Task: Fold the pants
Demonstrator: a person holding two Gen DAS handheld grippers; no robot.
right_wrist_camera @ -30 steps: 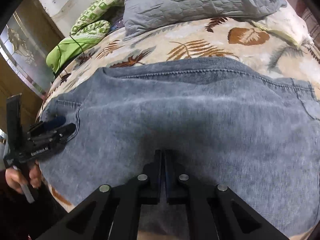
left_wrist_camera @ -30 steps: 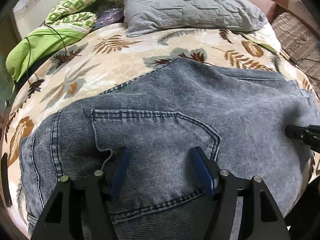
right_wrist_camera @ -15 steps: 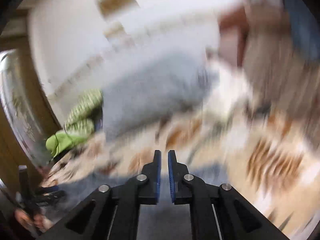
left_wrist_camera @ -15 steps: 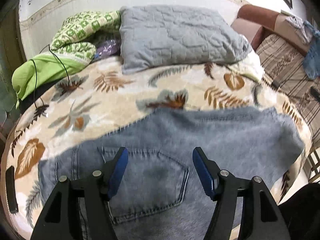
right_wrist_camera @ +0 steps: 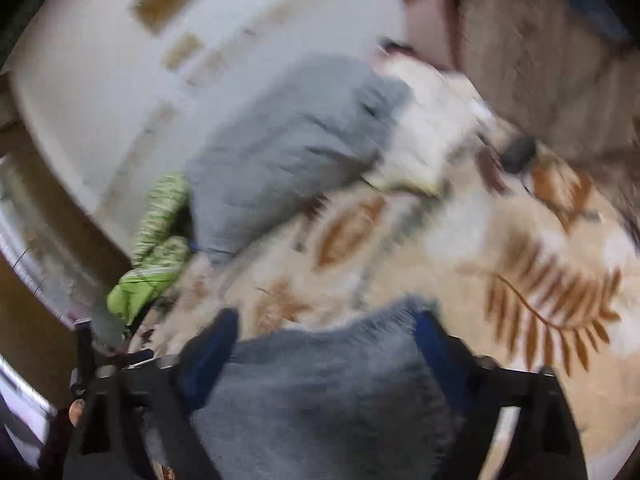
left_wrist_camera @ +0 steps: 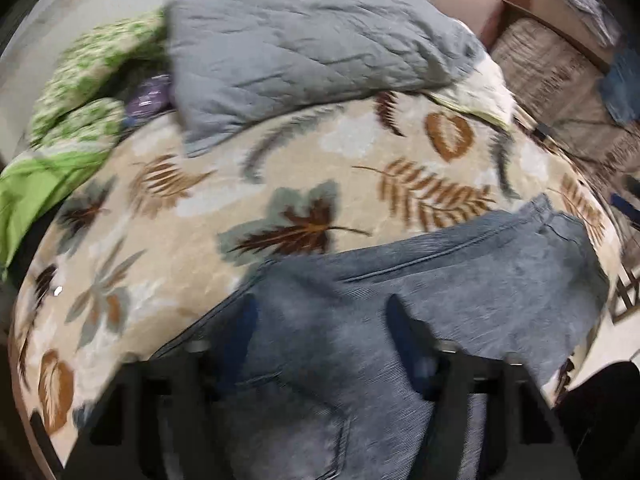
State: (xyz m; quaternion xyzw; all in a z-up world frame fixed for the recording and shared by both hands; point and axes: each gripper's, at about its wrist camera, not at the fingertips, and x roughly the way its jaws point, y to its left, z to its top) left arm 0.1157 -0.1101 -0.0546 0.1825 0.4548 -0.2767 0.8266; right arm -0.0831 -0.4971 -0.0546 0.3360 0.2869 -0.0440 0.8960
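Both grippers stand open above the jeans (left_wrist_camera: 460, 304): left gripper (left_wrist_camera: 320, 320) and right gripper (right_wrist_camera: 324, 332) have denim lying between their spread fingers, nothing clamped.

- You had a bed (left_wrist_camera: 192, 216) under a cream blanket printed with brown and grey leaves.
- Your folded blue jeans (left_wrist_camera: 460, 292) lay on its near right part, reaching the right edge.
- A grey quilted pillow (left_wrist_camera: 304, 48) rested at the far middle.
- You could see a green-and-white patterned cloth (left_wrist_camera: 92, 80) at the far left, with a plain lime-green cloth (left_wrist_camera: 36, 188) just nearer than it.
- A small purple thing (left_wrist_camera: 150, 94), too blurred to name, sat between the green cloth and the pillow.
- A whitish cloth (left_wrist_camera: 486, 88) lay just right of the pillow.
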